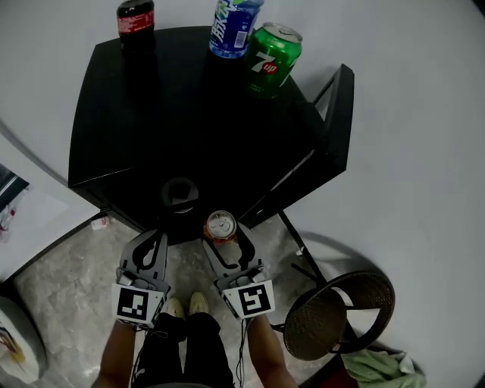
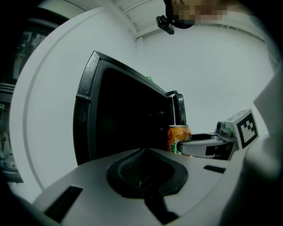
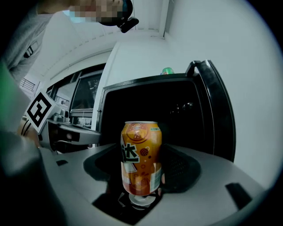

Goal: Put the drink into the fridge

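Head view looks steeply down on a black fridge (image 1: 189, 114) whose door (image 1: 339, 114) is swung open to the right. A cola bottle (image 1: 136, 21), a blue bottle (image 1: 235, 26) and a green can (image 1: 273, 54) stand along the far edge of its top, out of the way of the opening. At the near side the right gripper (image 1: 225, 233) is clamped on an orange can (image 1: 220, 225), held upright just in front of the fridge, probably so it can go in standing. The left gripper (image 1: 149, 242) hangs beside it to the left, carrying nothing. A woven stool (image 1: 341, 318) stands on the floor to the near right.

Left gripper view shows its jaws together with nothing between them. Beyond them lies the dark fridge front, and at the right the orange can (image 2: 177, 137) in the other gripper. With the door already open, this gripper seems to have no job for now.

Right gripper view shows the orange can (image 3: 141, 159) upright between the jaws, gripped low on its body so the top is free. It faces the dark open inside of the fridge, door (image 3: 216, 110) at the right. The drink is not yet inside; carrying it forward into the opening looks like the next step.
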Available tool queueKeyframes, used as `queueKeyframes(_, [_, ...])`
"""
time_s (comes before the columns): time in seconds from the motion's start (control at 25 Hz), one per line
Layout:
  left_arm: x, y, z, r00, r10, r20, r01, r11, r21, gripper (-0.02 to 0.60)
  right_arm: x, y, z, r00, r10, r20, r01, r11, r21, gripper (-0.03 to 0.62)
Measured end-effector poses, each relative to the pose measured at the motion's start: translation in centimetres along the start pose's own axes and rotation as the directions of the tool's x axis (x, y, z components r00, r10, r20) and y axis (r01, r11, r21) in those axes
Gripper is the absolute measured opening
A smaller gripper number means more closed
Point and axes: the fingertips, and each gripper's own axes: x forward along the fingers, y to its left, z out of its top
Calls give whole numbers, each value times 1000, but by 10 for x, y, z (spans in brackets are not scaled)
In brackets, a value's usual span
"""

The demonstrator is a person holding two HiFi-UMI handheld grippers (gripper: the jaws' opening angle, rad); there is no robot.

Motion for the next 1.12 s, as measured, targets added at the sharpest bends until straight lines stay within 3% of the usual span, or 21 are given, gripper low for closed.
queueKeyframes(0.2, [13, 5, -28, 1000, -2, -6, 2, 1000, -6, 3, 29, 3, -31, 999, 30, 17, -31, 999, 29, 298])
queueKeyframes(0.52, [16, 22, -46, 999, 35, -7, -35, 999, -5, 3, 79, 10, -62, 994, 104, 22, -103, 995, -13, 298])
queueKeyframes(1.12, [7, 49, -69, 993, 111, -37, -112, 993, -28, 3, 159, 52, -96, 973, 225, 43, -225, 974, 2, 298])
